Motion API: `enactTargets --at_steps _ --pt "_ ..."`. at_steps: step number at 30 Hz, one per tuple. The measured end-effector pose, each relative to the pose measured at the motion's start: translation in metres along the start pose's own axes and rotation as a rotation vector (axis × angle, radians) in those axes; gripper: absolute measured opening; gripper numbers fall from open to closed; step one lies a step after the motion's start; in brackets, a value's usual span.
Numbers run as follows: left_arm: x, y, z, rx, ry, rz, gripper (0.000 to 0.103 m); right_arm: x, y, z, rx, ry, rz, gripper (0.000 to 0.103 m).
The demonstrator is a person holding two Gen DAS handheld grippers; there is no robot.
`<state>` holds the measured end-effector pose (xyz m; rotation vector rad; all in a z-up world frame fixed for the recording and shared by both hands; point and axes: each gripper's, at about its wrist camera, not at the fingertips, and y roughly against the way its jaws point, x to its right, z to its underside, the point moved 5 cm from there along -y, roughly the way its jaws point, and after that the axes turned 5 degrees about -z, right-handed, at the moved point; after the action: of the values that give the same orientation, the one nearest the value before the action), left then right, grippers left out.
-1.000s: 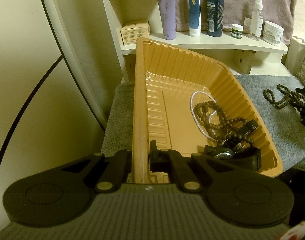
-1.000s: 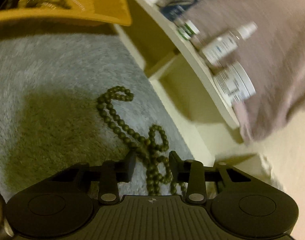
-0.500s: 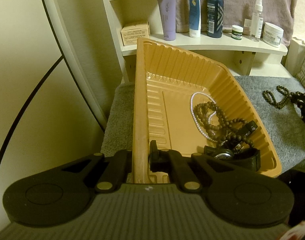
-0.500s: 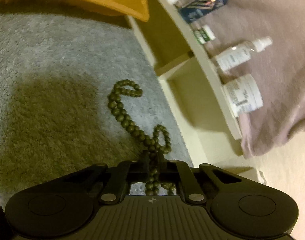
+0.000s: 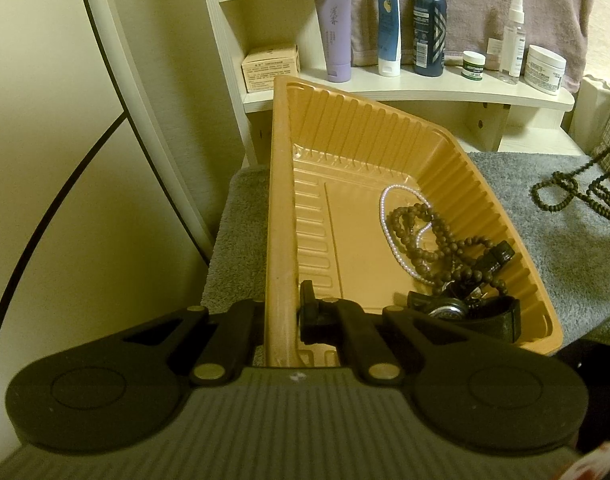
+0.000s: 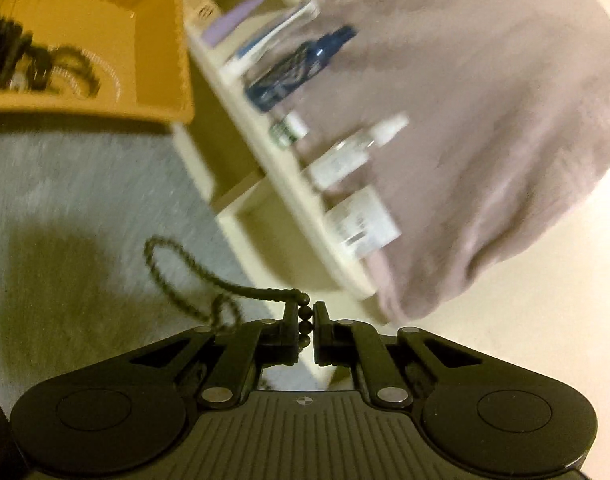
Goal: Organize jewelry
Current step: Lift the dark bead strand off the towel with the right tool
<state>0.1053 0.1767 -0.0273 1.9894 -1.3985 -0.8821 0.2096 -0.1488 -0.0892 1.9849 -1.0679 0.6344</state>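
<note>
My left gripper (image 5: pixel 283 312) is shut on the near left rim of an orange ribbed plastic tray (image 5: pixel 281 200) and holds it tilted on a grey towel (image 5: pixel 565 240). In the tray lie a white pearl strand (image 5: pixel 385 216), a brown bead string (image 5: pixel 429 240) and a black watch (image 5: pixel 465 312), piled at its lower right side. My right gripper (image 6: pixel 305 326) is shut on a dark green bead necklace (image 6: pixel 193 272); its strand hangs from the fingers down to the towel (image 6: pixel 65 184). The necklace also shows at the right edge of the left wrist view (image 5: pixel 573 192).
A cream shelf (image 5: pixel 425 88) behind the tray carries tubes, a blue bottle (image 5: pixel 428 20), a spray bottle and cream jars. A mauve cloth (image 6: pixel 485 120) hangs behind it. A wall with a round mirror frame (image 5: pixel 117 80) stands at the left. The towel's front edge drops off below the tray.
My right gripper has closed on the green necklace and lifted, pulling the strand up off the towel, and swung toward the tray. My left gripper and the tray have stayed put.
</note>
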Motion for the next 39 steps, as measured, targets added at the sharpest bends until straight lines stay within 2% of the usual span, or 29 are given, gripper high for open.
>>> enactTargets --at_steps 21,33,39 --pt "0.0 0.001 0.0 0.001 -0.006 0.0 0.003 0.071 0.067 -0.089 0.25 0.045 0.157 0.006" --pt "0.0 0.001 0.001 0.006 -0.009 0.003 0.003 0.11 0.097 -0.134 0.371 0.053 0.214 0.006" --pt "0.0 0.002 0.001 0.01 -0.009 0.004 0.003 0.133 0.112 -0.152 0.411 0.016 0.229 0.006"
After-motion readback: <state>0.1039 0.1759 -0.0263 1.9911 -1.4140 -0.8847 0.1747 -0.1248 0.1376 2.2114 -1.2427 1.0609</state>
